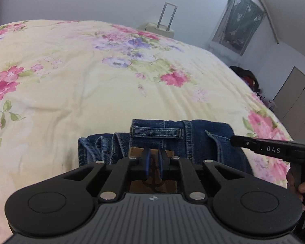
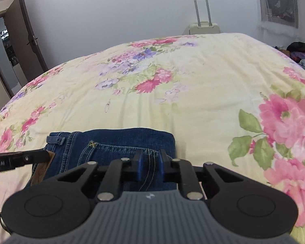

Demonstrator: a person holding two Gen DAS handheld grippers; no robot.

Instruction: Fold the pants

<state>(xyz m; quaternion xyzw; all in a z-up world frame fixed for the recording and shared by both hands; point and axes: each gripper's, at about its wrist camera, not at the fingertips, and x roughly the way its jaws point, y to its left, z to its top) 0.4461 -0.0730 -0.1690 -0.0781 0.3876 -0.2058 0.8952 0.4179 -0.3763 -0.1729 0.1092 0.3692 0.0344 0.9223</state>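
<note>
Folded blue jeans lie on the near part of a floral bed cover, waistband and belt loop facing up. My left gripper is shut on the waistband at its brown leather patch, which shows between the blue pads. My right gripper holds the opposite side, its jaws narrow around a ridge of stitched denim beside the back pocket. A hand grips the right tool's handle.
A pale suitcase with its handle raised stands beyond the bed's far edge. Piled dark clothes lie at the right side. An open door is at the far left, and a cabinet stands at the right.
</note>
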